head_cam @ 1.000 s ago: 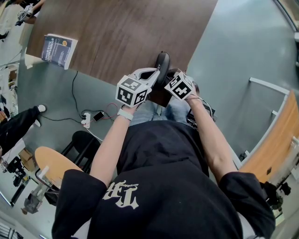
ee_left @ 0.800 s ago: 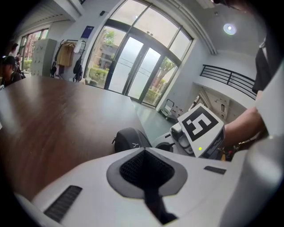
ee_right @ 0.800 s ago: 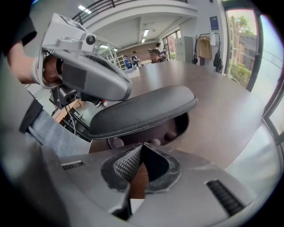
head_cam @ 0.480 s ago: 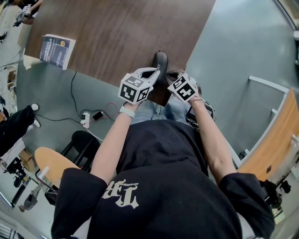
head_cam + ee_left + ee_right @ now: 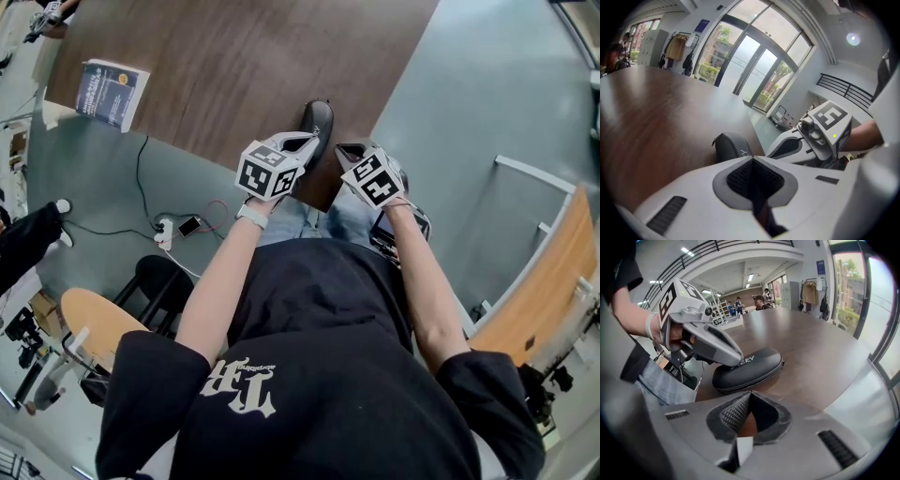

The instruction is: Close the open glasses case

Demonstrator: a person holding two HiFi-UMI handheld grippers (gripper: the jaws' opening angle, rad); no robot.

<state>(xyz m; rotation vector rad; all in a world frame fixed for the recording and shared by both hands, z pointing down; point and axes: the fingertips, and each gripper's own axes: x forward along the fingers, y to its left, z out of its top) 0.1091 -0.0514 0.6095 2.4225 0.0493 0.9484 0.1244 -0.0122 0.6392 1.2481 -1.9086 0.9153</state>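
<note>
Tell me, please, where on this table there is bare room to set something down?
The broad stretch of the table between the book at its left end and the glasses case is bare, as is the wood beyond the case. The near corner is crowded: the case lies there with the left gripper and right gripper close by.

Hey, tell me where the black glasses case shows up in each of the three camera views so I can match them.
Head view: glasses case at upper centre, near the table's corner.
Left gripper view: lower centre, just beyond the jaws.
Right gripper view: centre left, partly covered by the tip of the left hand-held gripper.
Shared landmark: the dark brown table under the case in all three.
</note>
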